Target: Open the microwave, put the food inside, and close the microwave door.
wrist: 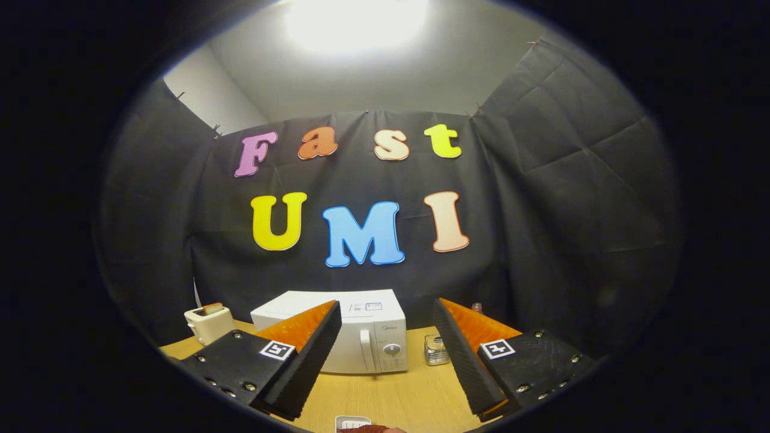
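Two fingers of the jaws (385,355) stand wide apart, holding nothing, with bare wooden counter (391,397) showing in the gap between them. Straight ahead, beyond the fingers and toward the back edge of the counter, sits a white microwave (355,337). Its door is shut, a vertical handle (365,350) runs down the door's right side, and a round knob (391,349) sits on the control panel beside it. The left finger (301,361) overlaps the microwave's left front part in the gripper view, so that portion of the door is hidden.

Just to the right of the microwave stands a small clear glass jar (436,350), close to the microwave but apart from it, and partly covered by the right finger (460,361). Behind that finger a small reddish cap of some bottle (477,308) peeks out (too little shows to say more).

Off toward the back left corner of the counter is a cream toaster (209,323) with a brownish slice (212,308) sticking up from its slot, well apart from the microwave.

At the near edge of the counter, below the gap between the fingers, lies a white dish (352,423) with something dark red, the food (364,429), on it; only its top edge can be seen.
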A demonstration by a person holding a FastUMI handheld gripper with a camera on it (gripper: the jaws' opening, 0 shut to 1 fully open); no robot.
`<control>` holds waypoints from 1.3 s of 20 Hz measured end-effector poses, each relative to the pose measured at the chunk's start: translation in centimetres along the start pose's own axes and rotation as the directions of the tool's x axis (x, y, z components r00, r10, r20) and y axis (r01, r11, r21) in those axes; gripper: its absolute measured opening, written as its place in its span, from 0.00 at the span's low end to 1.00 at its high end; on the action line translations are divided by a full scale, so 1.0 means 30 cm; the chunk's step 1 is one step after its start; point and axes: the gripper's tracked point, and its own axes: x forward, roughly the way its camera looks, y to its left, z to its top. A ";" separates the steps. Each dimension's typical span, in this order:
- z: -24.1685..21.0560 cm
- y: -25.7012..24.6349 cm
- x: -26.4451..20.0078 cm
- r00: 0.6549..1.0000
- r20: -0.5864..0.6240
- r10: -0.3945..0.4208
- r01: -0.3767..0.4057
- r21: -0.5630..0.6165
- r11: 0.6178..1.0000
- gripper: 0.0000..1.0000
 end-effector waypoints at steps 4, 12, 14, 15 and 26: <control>-0.007 0.013 0.029 1.000 -0.003 0.018 -0.018 -0.029 0.999 0.97; -0.063 0.030 0.191 0.997 0.034 0.071 -0.068 -0.089 0.994 0.97; -0.100 0.026 0.258 0.996 0.028 0.080 -0.077 -0.095 0.992 0.97; -0.125 0.030 0.290 0.996 0.021 0.085 -0.083 -0.091 0.992 0.97; -0.551 0.100 0.657 0.966 -0.227 0.124 -0.137 -0.045 0.990 0.93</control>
